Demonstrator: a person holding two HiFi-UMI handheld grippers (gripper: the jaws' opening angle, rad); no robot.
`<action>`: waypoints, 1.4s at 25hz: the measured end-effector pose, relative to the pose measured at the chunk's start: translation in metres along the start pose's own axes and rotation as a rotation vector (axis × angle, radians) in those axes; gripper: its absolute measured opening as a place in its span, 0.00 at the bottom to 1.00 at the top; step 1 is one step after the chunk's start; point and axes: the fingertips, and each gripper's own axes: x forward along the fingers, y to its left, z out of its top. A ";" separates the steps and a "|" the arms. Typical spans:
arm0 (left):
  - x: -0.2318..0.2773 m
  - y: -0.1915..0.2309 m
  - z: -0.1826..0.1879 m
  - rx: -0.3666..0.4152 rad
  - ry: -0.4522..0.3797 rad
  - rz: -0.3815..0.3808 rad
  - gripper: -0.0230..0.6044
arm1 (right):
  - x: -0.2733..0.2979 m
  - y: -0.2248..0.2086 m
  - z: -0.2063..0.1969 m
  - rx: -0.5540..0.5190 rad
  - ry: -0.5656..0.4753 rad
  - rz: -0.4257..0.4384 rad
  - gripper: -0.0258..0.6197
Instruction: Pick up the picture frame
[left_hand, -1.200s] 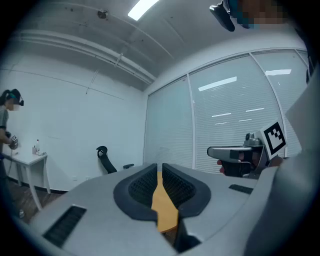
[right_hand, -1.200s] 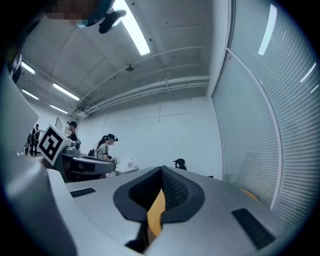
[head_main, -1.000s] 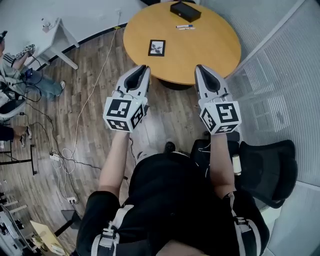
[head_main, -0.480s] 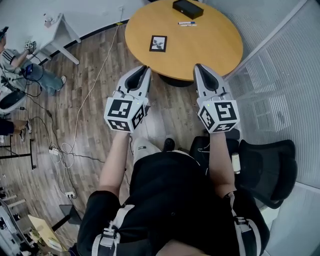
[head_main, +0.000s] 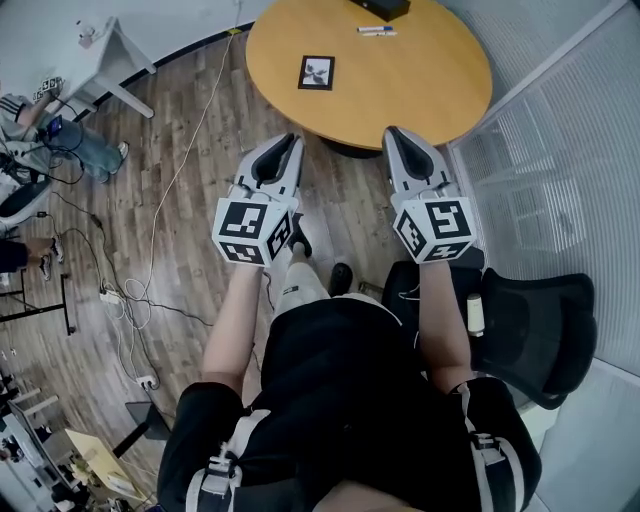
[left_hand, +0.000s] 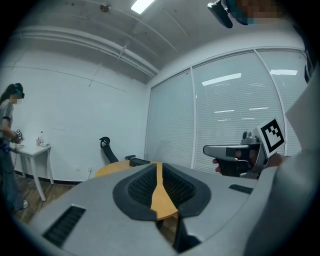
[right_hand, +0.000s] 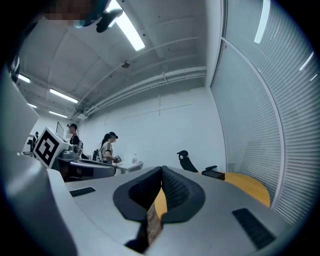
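Observation:
The picture frame, black-edged with a pale print, lies flat on the round wooden table in the head view. It is well ahead of both grippers. My left gripper is held over the wooden floor, short of the table's near edge, shut and empty. My right gripper is level with it, near the table's front rim, also shut and empty. In the left gripper view the left gripper faces the table. In the right gripper view the right gripper has the table to its right.
A black box and markers lie at the table's far side. A black office chair stands at my right, beside a glass wall with blinds. Cables trail over the floor at left, near a white side table and seated people.
Both grippers have sunk slightly and stay shut. In the head view the table and frame have slid towards the top edge, and a leg now shows stepping forward below the left gripper.

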 end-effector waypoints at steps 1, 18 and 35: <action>0.004 0.006 -0.001 -0.002 0.003 -0.002 0.11 | 0.007 0.000 -0.002 0.004 0.005 -0.002 0.07; 0.129 0.157 0.037 0.008 0.020 -0.067 0.18 | 0.194 -0.027 0.020 0.000 0.026 -0.041 0.20; 0.216 0.270 0.036 -0.015 0.036 -0.160 0.22 | 0.317 -0.045 0.008 0.004 0.056 -0.156 0.23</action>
